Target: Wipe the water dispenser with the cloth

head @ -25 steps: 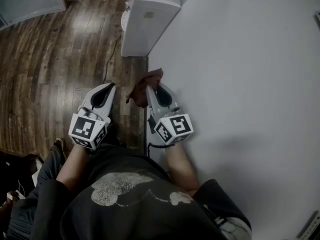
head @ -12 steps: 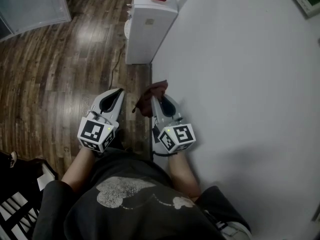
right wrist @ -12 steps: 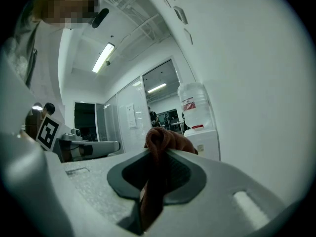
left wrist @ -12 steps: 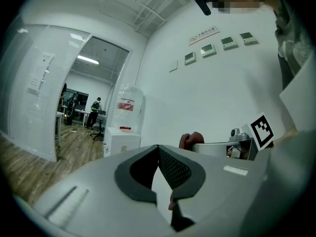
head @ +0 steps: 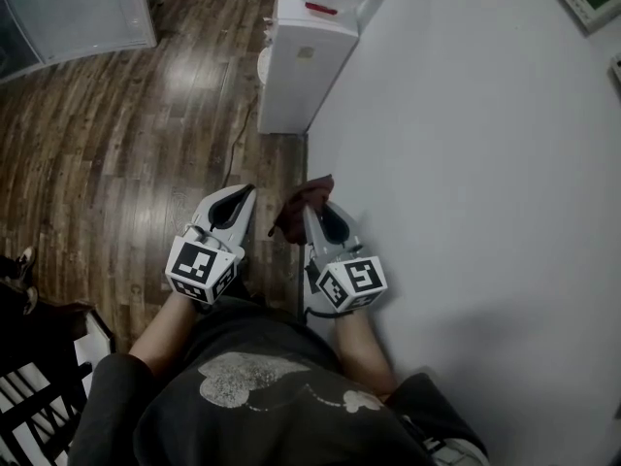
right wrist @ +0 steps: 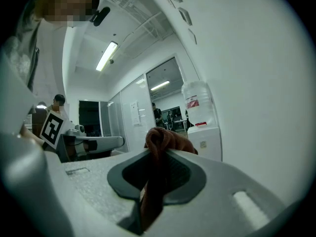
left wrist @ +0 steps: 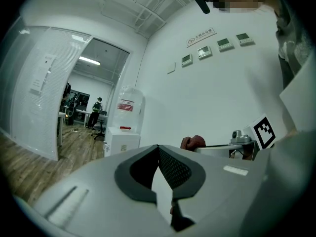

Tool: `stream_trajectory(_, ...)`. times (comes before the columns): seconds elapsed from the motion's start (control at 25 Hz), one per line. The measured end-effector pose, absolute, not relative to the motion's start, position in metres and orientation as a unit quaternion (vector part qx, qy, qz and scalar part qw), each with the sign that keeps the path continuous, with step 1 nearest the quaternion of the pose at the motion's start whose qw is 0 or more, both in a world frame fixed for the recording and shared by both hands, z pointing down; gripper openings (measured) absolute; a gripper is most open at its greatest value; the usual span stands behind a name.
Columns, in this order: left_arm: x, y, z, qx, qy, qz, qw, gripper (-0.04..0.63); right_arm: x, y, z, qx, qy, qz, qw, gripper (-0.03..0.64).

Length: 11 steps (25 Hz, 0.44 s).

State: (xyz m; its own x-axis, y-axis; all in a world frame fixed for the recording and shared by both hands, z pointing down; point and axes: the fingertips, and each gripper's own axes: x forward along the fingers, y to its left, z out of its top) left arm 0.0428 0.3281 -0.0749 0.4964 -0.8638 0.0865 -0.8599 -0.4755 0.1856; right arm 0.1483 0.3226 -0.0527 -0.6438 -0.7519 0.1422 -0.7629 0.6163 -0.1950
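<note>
Left gripper (head: 245, 194) and right gripper (head: 317, 207): pale grey moulded shells, smooth and rounded. Each has a teardrop opening lined with dark pads (left wrist: 174, 170) of fine mesh-like texture. At the rear of each sits a white cube (head: 202, 268) printed with black square markers. The person wears a dark grey T-shirt (head: 291, 420) with short sleeves (head: 102, 411) and a pale, speckled print (head: 238, 377) across the chest.

Steep overhead head view; both gripper views toward water dispenser (head: 306, 61)
</note>
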Motion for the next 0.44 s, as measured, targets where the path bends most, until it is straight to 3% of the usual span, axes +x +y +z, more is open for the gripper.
stream_trajectory(0.44, 0.034, 0.344, -0.081, 0.853, -0.511, -0.012, 0.1, 0.02, 0.14, 0.342, -0.052, 0.409, -0.904, 0.118, 0.025, 0.043)
